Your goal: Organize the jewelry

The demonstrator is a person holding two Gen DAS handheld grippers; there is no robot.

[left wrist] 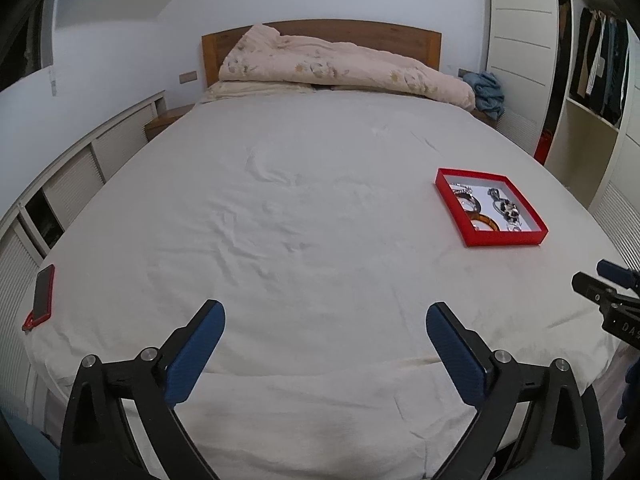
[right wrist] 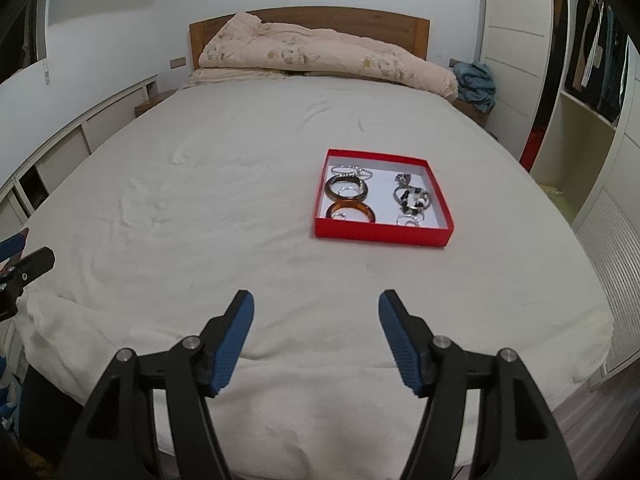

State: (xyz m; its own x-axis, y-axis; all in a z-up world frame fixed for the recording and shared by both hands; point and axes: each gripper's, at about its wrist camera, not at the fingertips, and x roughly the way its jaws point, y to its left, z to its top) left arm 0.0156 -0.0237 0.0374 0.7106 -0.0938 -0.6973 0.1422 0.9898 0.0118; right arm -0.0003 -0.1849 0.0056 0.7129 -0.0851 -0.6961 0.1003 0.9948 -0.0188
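The red tray [right wrist: 383, 233] of jewelry [right wrist: 347, 189] lies ahead, slightly right of the right hand-held gripper [right wrist: 316, 322] (nearer than the left hand-held gripper [left wrist: 325, 330]); both are released, empty.

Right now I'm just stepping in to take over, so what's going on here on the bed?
A person holds a two-finger gripper in each hand over the near edge of the bed. The left gripper and right gripper are both open and hold nothing. A red tray sits on the sheet ahead of the right gripper, with bangles, rings and bracelets already inside it. No loose jewelry shows on the sheet. A phone in a red case lies at the left edge.
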